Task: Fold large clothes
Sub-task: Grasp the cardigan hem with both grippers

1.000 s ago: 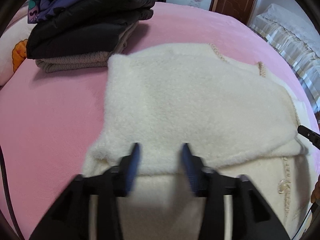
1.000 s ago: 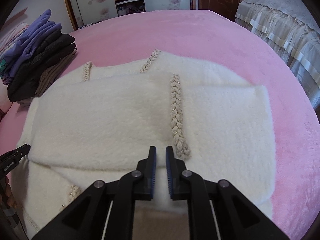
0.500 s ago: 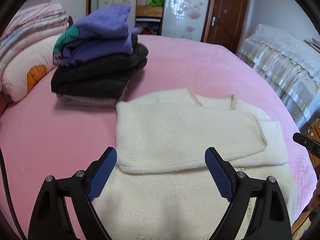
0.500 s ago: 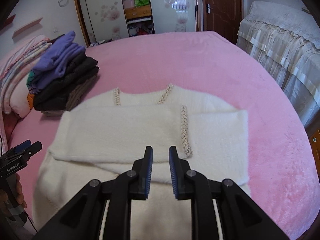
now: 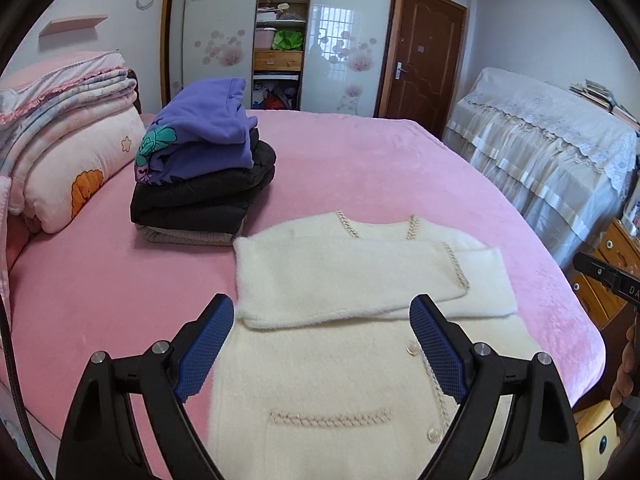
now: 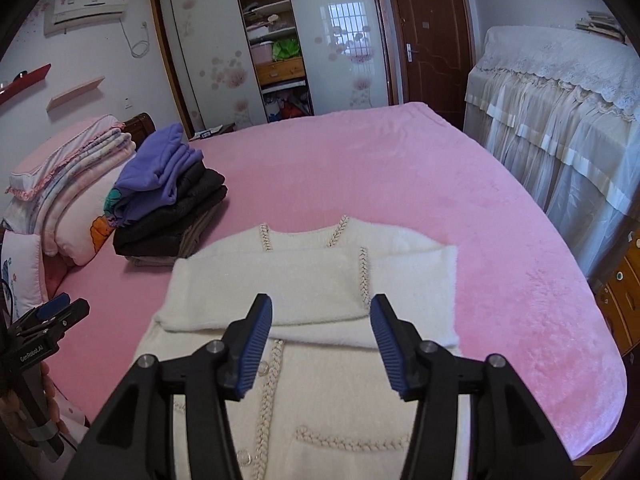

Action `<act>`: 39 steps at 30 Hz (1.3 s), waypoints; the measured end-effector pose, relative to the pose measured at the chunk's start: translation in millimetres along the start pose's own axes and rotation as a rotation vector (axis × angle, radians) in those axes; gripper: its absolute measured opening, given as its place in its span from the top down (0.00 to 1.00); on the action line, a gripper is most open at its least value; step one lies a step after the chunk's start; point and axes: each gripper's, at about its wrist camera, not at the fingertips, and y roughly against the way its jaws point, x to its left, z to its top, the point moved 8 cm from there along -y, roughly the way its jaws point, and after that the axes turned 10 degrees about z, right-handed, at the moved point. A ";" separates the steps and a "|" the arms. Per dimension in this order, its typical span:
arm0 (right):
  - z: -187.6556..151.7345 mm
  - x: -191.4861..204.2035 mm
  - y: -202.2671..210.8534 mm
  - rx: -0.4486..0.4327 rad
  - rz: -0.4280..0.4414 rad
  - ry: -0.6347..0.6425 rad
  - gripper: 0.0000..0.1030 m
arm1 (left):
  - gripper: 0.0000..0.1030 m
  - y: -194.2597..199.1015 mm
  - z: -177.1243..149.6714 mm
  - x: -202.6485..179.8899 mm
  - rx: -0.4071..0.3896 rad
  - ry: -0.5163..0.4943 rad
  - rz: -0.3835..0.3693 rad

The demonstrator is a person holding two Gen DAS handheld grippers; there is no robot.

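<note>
1. Both grippers are hanging higher above the bed (image 5: 360, 168) than a moment ago, and far more of the room is showing.
2. The left gripper (image 5: 322, 344) is holding its fingers wide apart, empty; the right gripper (image 6: 322, 338) is opening its fingers, nothing between them.
3. The cream cardigan (image 5: 332, 364) is lying flat on the bed, neckline pointing toward the wardrobe (image 6: 280, 40), hem nearest us, sleeves folded across the chest.
4. Only the right view is showing the air conditioner (image 6: 86, 6).
</note>
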 end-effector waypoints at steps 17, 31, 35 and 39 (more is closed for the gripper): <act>-49.9 5.9 113.7 -0.093 0.019 0.075 0.39 | 0.05 93.8 -66.1 52.2 -0.064 0.061 0.073; -185.7 -39.4 68.1 0.146 0.027 0.115 0.39 | 0.05 10.3 -219.7 94.7 0.236 0.014 0.037; -226.0 -80.4 49.3 0.248 0.045 -0.017 0.39 | 0.06 -12.1 -256.8 110.8 0.370 0.062 0.004; -258.3 -105.8 35.7 0.330 0.044 -0.097 0.39 | 0.10 -25.6 -281.9 117.1 0.471 0.080 -0.047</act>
